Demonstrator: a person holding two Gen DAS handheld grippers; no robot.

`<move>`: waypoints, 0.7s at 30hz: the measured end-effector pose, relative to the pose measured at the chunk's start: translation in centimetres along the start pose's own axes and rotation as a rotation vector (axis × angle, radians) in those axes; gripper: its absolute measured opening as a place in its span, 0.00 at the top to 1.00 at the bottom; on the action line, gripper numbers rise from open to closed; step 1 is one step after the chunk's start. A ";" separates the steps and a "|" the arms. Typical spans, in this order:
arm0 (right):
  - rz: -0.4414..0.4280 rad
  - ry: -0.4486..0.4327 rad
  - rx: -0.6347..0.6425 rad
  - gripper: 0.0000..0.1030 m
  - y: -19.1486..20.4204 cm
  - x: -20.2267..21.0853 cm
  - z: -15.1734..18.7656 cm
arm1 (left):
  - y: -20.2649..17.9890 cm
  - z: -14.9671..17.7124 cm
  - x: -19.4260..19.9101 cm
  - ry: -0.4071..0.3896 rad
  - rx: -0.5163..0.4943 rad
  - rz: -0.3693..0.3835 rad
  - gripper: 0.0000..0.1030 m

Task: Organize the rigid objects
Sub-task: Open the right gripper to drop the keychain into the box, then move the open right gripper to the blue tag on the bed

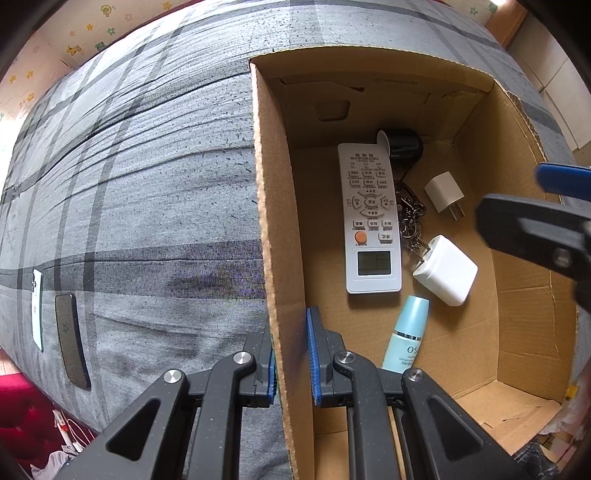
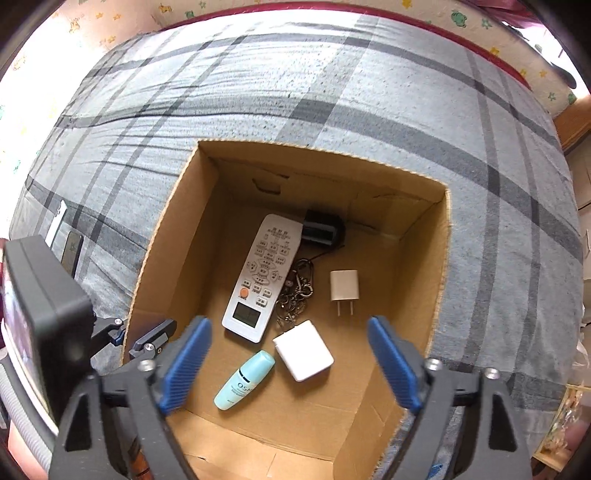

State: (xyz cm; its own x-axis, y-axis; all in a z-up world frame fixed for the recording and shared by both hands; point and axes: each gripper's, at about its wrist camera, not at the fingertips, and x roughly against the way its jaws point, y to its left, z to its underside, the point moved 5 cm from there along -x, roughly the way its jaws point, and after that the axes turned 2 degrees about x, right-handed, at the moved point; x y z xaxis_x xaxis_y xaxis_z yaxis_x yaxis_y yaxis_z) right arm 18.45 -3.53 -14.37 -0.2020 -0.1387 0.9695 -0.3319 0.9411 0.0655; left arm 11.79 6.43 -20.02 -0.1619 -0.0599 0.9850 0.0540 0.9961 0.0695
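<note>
An open cardboard box (image 1: 273, 221) stands on a grey plaid bed. On its floor lie a white remote (image 2: 264, 280), a bunch of keys (image 2: 297, 291), a small white plug charger (image 2: 344, 286), a larger white charger (image 2: 304, 350), a light blue bottle (image 2: 243, 380) and a black object (image 2: 323, 230) at the far wall. My left gripper (image 1: 291, 362) points down and is shut on the box's left wall. My right gripper (image 2: 289, 326) hangs open above the box's near half. Nothing is between its blue pads (image 2: 188, 358).
A white phone (image 1: 37, 306) and a dark phone (image 1: 72, 343) lie side by side on the bed sheet (image 1: 147, 184), left of the box. Red fabric (image 1: 22, 406) shows beyond the bed's edge. A patterned wall (image 2: 110, 22) runs behind the bed.
</note>
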 end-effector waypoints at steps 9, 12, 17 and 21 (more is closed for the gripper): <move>0.018 -0.044 -0.042 0.02 -2.1 2.1 1.0 | 0.0 -0.1 -0.1 0.001 -0.004 -0.009 0.86; 0.023 -0.058 -0.058 0.02 -2.8 2.7 1.4 | 0.0 -0.1 -0.1 0.001 -0.005 -0.013 0.86; 0.033 -0.073 -0.086 0.01 -4.0 3.6 2.2 | -0.1 -0.1 -0.1 0.001 -0.007 -0.017 0.86; 0.044 -0.084 -0.104 0.01 -4.9 4.2 3.0 | -0.2 -0.1 -0.1 0.000 -0.009 -0.020 0.86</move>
State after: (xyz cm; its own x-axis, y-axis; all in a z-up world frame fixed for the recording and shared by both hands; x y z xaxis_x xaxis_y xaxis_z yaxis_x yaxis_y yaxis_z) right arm 16.45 -9.69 -11.30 -0.2923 -0.1183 0.9490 -0.2245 0.9731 0.0521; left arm 11.90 6.23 -20.12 -0.1630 -0.0802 0.9834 0.0595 0.9941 0.0909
